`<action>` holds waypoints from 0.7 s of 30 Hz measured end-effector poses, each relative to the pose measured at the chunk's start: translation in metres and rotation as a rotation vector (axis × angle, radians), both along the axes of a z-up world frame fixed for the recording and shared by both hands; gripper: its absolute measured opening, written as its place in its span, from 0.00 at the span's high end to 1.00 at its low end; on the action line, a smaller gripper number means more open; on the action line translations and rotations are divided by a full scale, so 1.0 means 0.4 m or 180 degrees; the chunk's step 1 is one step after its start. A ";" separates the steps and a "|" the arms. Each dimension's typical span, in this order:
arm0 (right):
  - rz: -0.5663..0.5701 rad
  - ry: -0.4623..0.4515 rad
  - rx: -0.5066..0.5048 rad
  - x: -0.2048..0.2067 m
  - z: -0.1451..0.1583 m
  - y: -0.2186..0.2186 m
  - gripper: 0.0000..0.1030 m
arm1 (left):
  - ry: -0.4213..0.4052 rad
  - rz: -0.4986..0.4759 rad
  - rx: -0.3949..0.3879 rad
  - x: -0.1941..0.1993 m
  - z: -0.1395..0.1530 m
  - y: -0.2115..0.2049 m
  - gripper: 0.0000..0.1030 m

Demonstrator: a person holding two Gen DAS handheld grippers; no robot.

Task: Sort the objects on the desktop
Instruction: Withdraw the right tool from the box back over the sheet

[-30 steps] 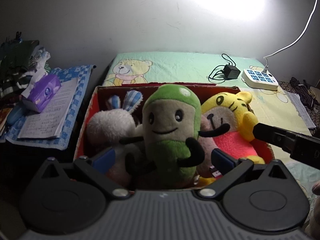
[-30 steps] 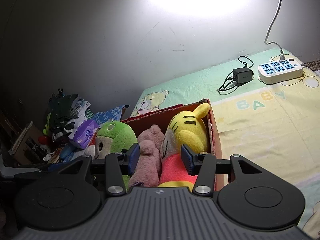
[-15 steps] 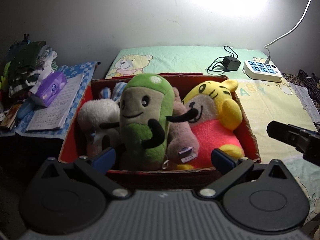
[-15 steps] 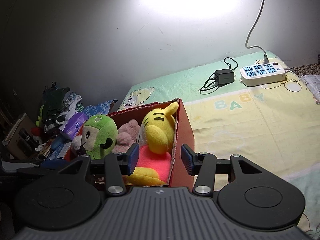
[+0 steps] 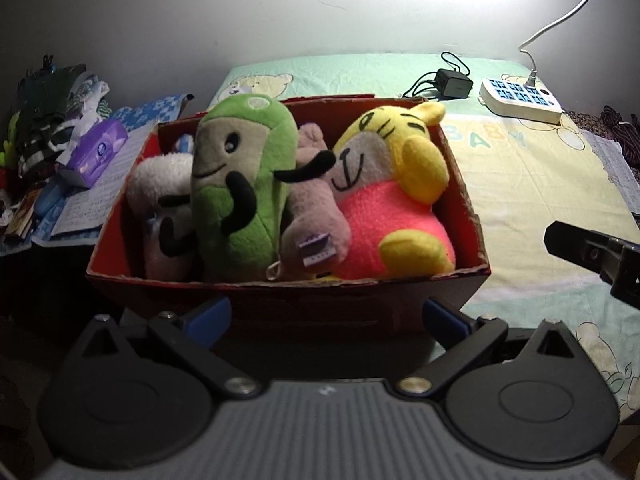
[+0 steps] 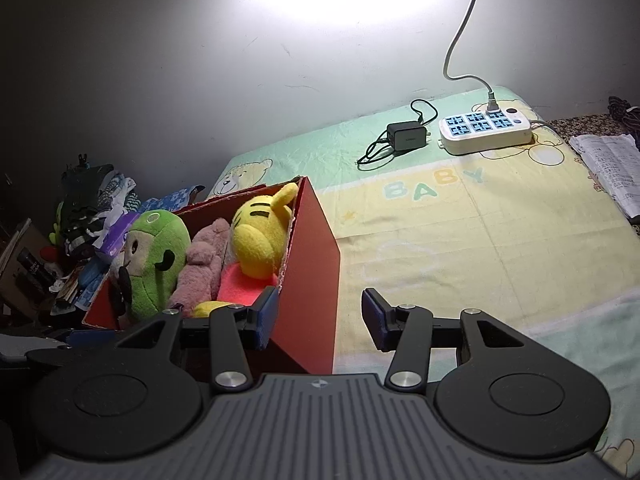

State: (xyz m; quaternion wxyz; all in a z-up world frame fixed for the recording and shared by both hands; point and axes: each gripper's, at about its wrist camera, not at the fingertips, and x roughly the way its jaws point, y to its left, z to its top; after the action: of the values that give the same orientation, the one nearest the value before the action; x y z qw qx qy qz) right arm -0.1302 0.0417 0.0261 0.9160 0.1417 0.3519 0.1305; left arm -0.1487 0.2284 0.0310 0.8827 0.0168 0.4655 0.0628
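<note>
A red cardboard box (image 5: 280, 304) stands on the bed sheet and holds several plush toys: a green one (image 5: 240, 184), a yellow and pink tiger (image 5: 392, 200), a dusty pink one (image 5: 316, 216) and a white one (image 5: 160, 176). My left gripper (image 5: 326, 320) is open and empty, just in front of the box's near wall. My right gripper (image 6: 318, 316) is open and empty beside the box's right wall (image 6: 316, 280); the toys show in that view too, with the green one (image 6: 156, 256) leftmost.
A white power strip (image 6: 486, 130) and a black charger (image 6: 406, 136) lie at the back of the bed. Papers (image 6: 612, 168) lie at the right. A purple tissue pack (image 5: 96, 152), papers and clothes crowd the table at the left.
Both grippers have drawn back from the box. The green plush, earlier between the left gripper's fingers, now rests in the box. The right gripper has shifted right, off the toys.
</note>
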 end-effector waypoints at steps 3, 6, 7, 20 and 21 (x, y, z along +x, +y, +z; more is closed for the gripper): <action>-0.0001 0.0021 -0.0029 -0.003 -0.004 -0.011 0.51 | 0.0038 -0.0006 0.0014 0.002 -0.008 -0.018 0.01; 0.0002 0.0039 -0.0086 -0.004 -0.007 -0.019 0.51 | 0.0112 -0.0004 -0.0013 0.005 -0.018 -0.033 0.01; -0.0002 0.0044 -0.0103 -0.004 -0.008 -0.023 0.50 | 0.0130 0.0001 -0.0019 0.006 -0.022 -0.037 0.01; -0.0276 0.0206 -0.0434 -0.008 -0.033 -0.086 0.49 | 0.0270 -0.0173 -0.0036 0.004 -0.054 -0.138 0.01; -0.0288 0.0218 -0.0464 -0.010 -0.034 -0.088 0.49 | 0.0253 -0.0175 -0.0030 0.003 -0.053 -0.142 0.01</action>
State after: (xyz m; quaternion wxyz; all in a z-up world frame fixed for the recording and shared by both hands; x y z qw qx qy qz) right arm -0.1343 0.0063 0.0126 0.9162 0.0948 0.3849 0.0582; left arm -0.1477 0.1716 0.0100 0.8649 0.0279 0.4999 0.0357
